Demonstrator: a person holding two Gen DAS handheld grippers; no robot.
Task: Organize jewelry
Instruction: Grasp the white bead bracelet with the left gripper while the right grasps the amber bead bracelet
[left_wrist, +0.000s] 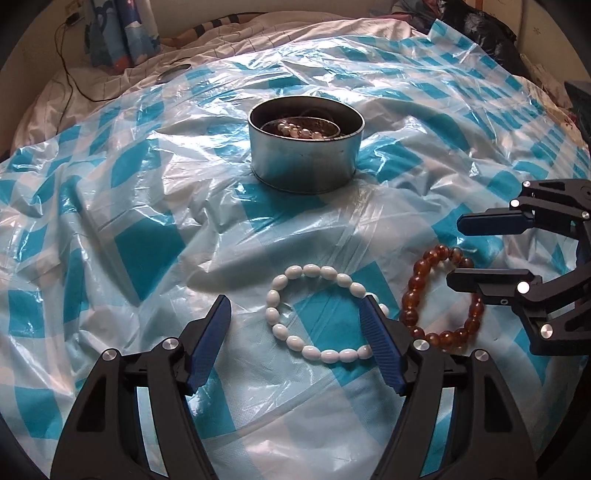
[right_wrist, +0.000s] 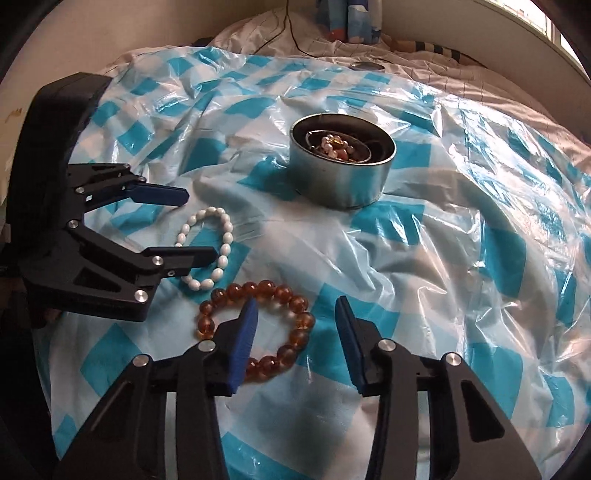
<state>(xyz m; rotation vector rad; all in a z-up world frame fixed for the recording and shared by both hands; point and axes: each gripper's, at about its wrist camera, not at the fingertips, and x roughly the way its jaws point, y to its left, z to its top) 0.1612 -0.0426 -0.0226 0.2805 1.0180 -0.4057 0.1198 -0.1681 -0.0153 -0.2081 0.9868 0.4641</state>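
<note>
Lying flat: white bracelet (left_wrist: 322, 314), amber bracelet (left_wrist: 443, 295) | left gripper (left_wrist: 297, 314) wide | right gripper (right_wrist: 295, 314) wide

Crinkled blue-and-white checked plastic sheet (left_wrist: 155, 236) over white bedding (left_wrist: 236, 37), black cable (left_wrist: 66, 66) trailing across it, blue patterned curtain (left_wrist: 118, 29) at the back.

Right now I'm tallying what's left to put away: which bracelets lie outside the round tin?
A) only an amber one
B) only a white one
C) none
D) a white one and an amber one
D: the white bracelet and the amber bracelet both lie on the checkered plastic sheet, in front of the round tin.
</note>
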